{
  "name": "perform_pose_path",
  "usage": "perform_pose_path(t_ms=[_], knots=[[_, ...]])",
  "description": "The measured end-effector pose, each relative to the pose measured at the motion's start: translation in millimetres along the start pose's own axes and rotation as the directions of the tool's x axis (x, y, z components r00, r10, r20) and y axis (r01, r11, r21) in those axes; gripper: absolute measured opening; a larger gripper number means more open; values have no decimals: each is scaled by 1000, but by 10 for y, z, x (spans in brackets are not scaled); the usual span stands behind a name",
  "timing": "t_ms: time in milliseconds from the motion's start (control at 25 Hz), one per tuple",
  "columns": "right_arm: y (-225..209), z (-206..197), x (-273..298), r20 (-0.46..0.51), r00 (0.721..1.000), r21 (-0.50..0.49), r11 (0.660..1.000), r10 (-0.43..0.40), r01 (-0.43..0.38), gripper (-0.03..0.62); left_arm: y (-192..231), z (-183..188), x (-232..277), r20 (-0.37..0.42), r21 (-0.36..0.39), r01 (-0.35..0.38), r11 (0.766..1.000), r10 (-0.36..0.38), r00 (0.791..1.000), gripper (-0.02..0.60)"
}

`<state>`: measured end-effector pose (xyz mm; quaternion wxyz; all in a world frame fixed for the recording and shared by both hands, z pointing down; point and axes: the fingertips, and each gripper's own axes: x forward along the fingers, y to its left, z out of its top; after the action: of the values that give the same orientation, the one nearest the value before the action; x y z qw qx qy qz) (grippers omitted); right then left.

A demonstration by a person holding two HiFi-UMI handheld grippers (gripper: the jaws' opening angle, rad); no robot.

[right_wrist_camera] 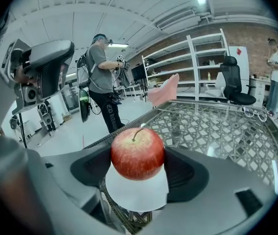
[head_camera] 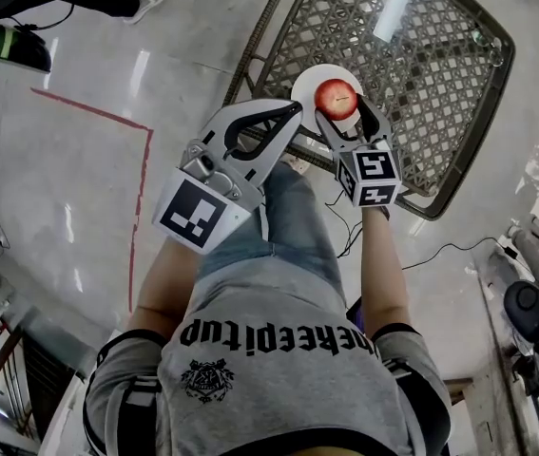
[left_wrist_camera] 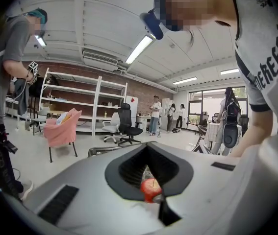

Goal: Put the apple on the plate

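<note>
Clasping apple [right_wrist_camera: 137,153] over plate [right_wrist_camera: 137,196], right tongs [right_wrist_camera: 138,160].

Shop floor round you, lattice surface ahead.

The glass-topped lattice surface [head_camera: 440,74] stands on a pale glossy floor [head_camera: 60,160]. A red tape line [head_camera: 142,188] runs along the floor on your left, and a black cable [head_camera: 440,252] trails on your right. Farther off you have white shelving [left_wrist_camera: 87,99] against a brick wall [left_wrist_camera: 75,68], a pink-draped chair [left_wrist_camera: 62,129] and a black office chair [left_wrist_camera: 127,124]. A person in grey [right_wrist_camera: 99,67] stands beyond the surface's edge.
</note>
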<state>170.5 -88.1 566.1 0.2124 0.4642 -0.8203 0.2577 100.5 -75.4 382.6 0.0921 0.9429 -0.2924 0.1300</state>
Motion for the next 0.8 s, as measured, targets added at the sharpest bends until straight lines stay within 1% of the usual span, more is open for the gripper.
perform_pose_path(t_ms=[240, 480, 800], knots=[[-21, -99, 92, -30, 1000, -4, 1000, -5, 5, 362, 16, -53, 27, -13, -18, 2, 1000, -2, 1000, 23], [-54, -196, 183, -56, 998, -3, 1000, -3, 3, 362, 46, -97, 81, -22, -17, 4, 1000, -4, 1000, 23], [-49, -200, 181, -59, 998, -3, 1000, -1, 1, 364, 50, -83, 101, -24, -11, 10, 1000, -11, 1000, 23]])
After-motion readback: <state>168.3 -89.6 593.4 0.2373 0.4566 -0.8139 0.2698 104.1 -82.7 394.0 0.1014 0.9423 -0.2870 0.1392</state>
